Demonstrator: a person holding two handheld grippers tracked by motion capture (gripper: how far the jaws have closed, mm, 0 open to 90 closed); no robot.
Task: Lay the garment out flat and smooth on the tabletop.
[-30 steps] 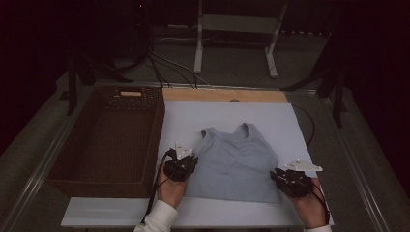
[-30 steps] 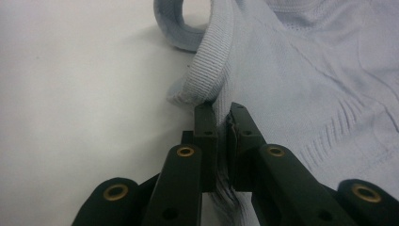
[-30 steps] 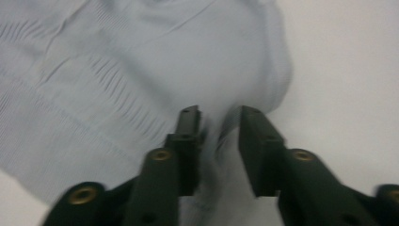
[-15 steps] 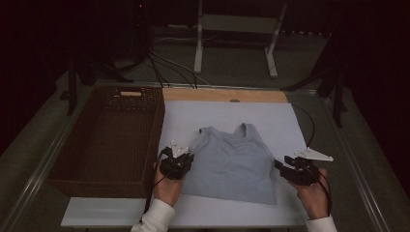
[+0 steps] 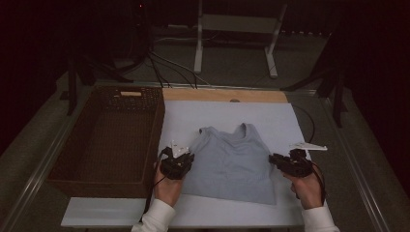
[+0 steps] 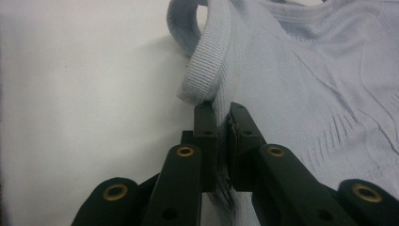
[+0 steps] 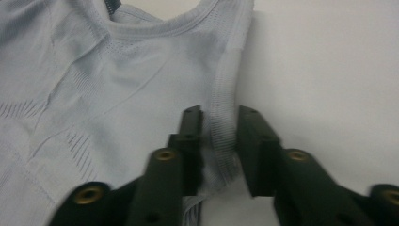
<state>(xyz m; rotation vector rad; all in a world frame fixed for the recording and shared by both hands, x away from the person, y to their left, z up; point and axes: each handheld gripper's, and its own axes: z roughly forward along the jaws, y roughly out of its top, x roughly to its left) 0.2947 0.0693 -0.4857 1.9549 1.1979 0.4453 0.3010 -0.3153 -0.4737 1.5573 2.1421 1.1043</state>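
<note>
Gripping both side edges of the tank top (image 5: 232, 164).
Left gripper (image 6: 219, 123) clenched on the armhole hem; right gripper (image 7: 217, 127) has just been closing, hem between its jaws, gap visible; next, finish clamp, lift.

High view: above the near table (image 5: 290, 116) edge, facing forward and down, far off. Gripper views: close along black jaws, low over the table. Shared by all: pale blue top (image 5: 232, 164) (image 6: 301, 84) (image 7: 117, 84).
</note>
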